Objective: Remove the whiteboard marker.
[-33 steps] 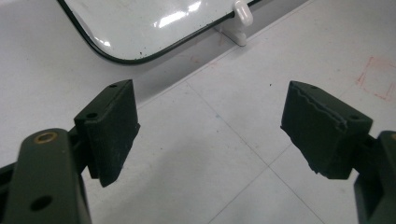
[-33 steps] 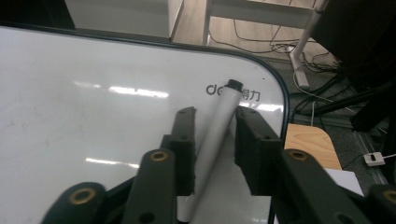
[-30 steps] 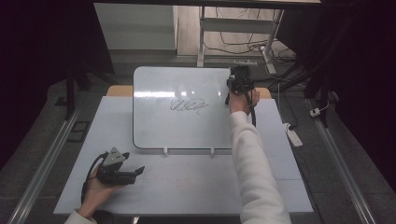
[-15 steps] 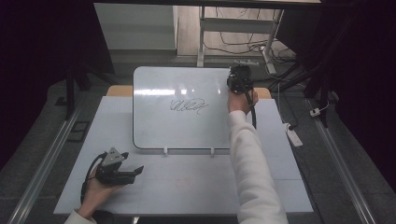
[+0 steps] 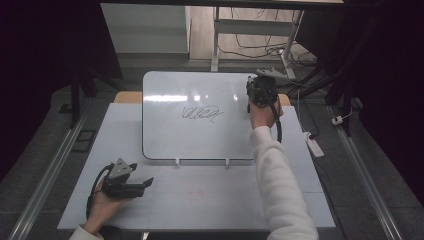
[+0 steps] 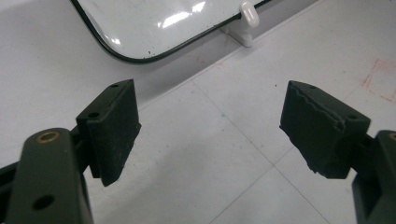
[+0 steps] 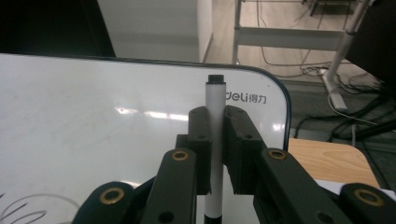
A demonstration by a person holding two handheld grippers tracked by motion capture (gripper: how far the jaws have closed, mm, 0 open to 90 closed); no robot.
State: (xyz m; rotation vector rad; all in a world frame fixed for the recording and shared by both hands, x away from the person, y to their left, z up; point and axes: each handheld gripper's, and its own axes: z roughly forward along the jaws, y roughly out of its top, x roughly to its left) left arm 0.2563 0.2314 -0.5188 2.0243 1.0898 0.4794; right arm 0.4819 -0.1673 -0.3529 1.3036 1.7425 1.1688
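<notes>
While the right gripper (image 7: 212, 140) is clamping a white marker pen with black ends (image 7: 214, 121) upright between its jaws, the pen is sitting over the 2 o'clock corner of the glossy white rounded-corner whiteboard (image 5: 170, 135). Jaws have just been closing, with the pen between them. A black scribble (image 5: 201, 113) is showing near the board's centre, at 9 o'clock from that gripper. The left gripper (image 6: 210, 135) is resting at 7 o'clock on the pale grey tabletop (image 5: 210, 200), jaws gaping wide with nothing between them, pointing toward the board's lower edge and one of its white plastic support clips (image 6: 247, 14).
</notes>
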